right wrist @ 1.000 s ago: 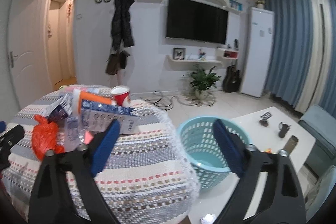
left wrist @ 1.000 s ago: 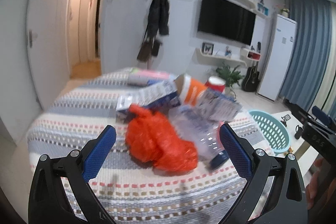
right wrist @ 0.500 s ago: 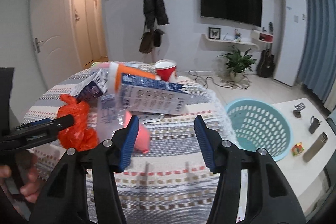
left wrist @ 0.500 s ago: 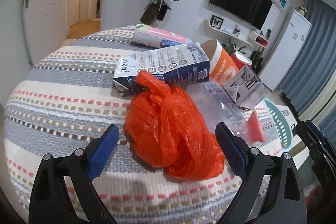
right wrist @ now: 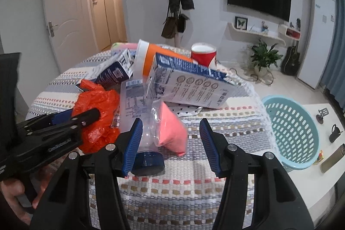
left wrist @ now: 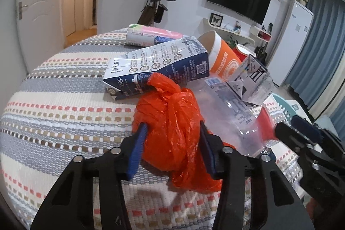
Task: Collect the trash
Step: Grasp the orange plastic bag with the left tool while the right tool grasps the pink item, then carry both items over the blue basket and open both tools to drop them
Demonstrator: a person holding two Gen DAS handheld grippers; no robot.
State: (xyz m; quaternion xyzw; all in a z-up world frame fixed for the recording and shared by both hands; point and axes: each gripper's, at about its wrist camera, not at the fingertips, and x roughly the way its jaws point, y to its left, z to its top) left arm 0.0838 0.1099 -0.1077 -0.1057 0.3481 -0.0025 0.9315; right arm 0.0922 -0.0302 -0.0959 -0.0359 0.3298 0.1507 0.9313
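Observation:
A crumpled orange plastic bag (left wrist: 170, 113) (right wrist: 97, 105) lies on the striped tablecloth (left wrist: 64, 100) at the near side of a trash pile. My left gripper (left wrist: 172, 137) (right wrist: 82, 115) has the bag between its blue pads; the jaws are closing and both pads press into the plastic. Beside the bag lies a clear plastic bottle (left wrist: 226, 109) (right wrist: 133, 100) with a blue cap (right wrist: 148, 162), and against it a pink packet (right wrist: 170, 128). My right gripper (right wrist: 170, 139) (left wrist: 301, 128) stands open around the bottle's cap end and the packet, its right pad apart from them.
Behind the bag lie two navy-and-white cartons (left wrist: 157, 68) (right wrist: 189, 83), an orange paper cup (left wrist: 224, 59), a red cup (right wrist: 202, 53) and a pink can (left wrist: 146, 35). A light blue basket (right wrist: 269, 100) stands right of the table on a white low table (right wrist: 323, 176) with small items.
My left gripper came down onto the orange bag and its jaws went from wide to pinching it. My right gripper swung left from the basket to the bottle and narrowed.

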